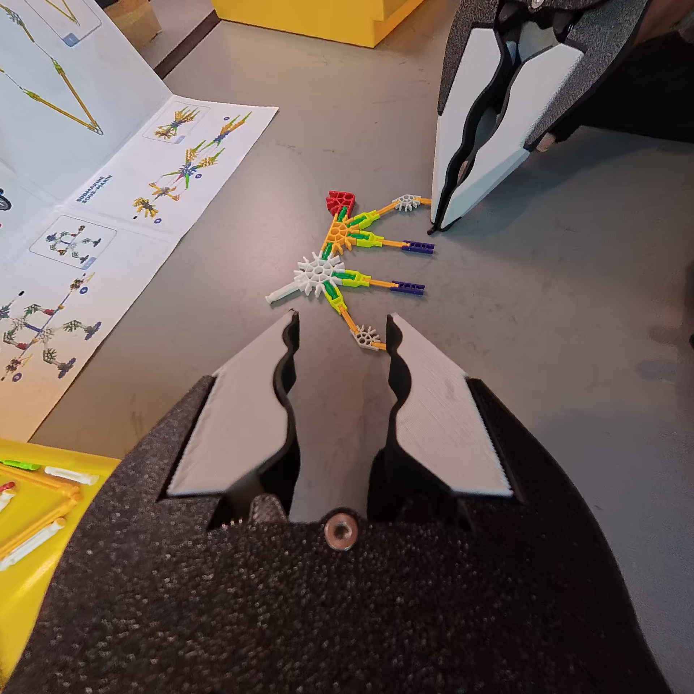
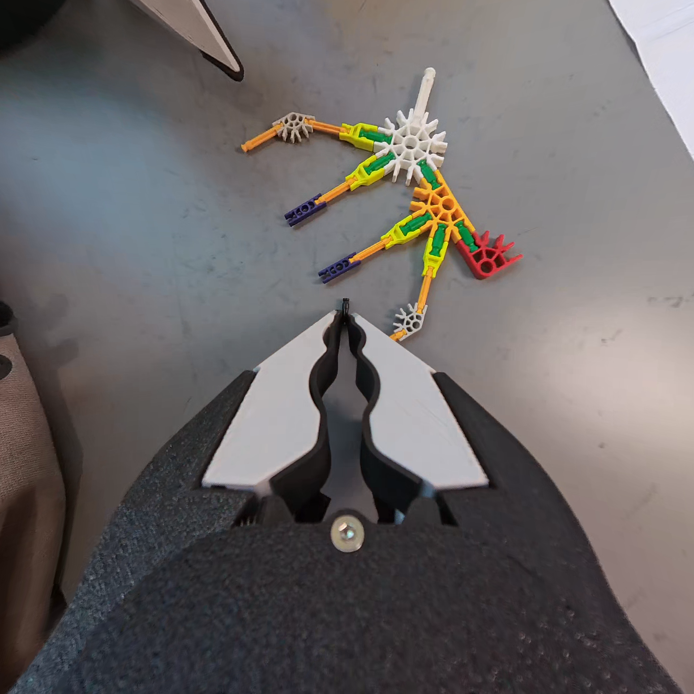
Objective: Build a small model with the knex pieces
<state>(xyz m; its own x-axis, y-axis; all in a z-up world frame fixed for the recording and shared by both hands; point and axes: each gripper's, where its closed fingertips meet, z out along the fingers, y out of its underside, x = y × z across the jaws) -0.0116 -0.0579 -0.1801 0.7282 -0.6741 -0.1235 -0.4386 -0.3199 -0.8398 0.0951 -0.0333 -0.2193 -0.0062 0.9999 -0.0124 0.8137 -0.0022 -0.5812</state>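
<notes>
Item 1, your left claw [image 1: 341, 330]: fingers well apart, nothing between them. It hangs low over the grey surface [image 1: 525, 375]. Its right finger tip sits just beside a small grey connector [image 1: 366, 337] and the orange stub at the end of one leg; whether they touch cannot be told.

Item 2, your right claw [image 2: 344, 319]: fingers closed almost tip to tip on a tiny black piece [image 2: 345, 303], which pokes out past the tips; what it is, is too small to tell. In the left wrist view the same claw [image 1: 442, 225] stands tip-down, near or on the surface, just beside the other grey connector [image 1: 407, 202].

Item 3, rod-and-connector toy model [image 1: 340, 255]: lies flat between the two claws. White snowflake hub [image 2: 411, 144] and orange fan hub [image 2: 443, 210] joined in line, red corner connector [image 2: 486, 259] at one end, white rod [image 2: 426, 90] at the other. That spine is the long axis, and it runs crosswise to the line between your claws. Four legs fan out; two end in purple clips [image 1: 407, 287].

Item 4, surroundings: unfolded instruction sheet [image 1: 131, 225] at left, yellow tray [image 1: 22, 563] of loose rods near your left claw, yellow box [image 1: 319, 22] beyond.

Relation: each claw is nearest one outer leg tip.
</notes>
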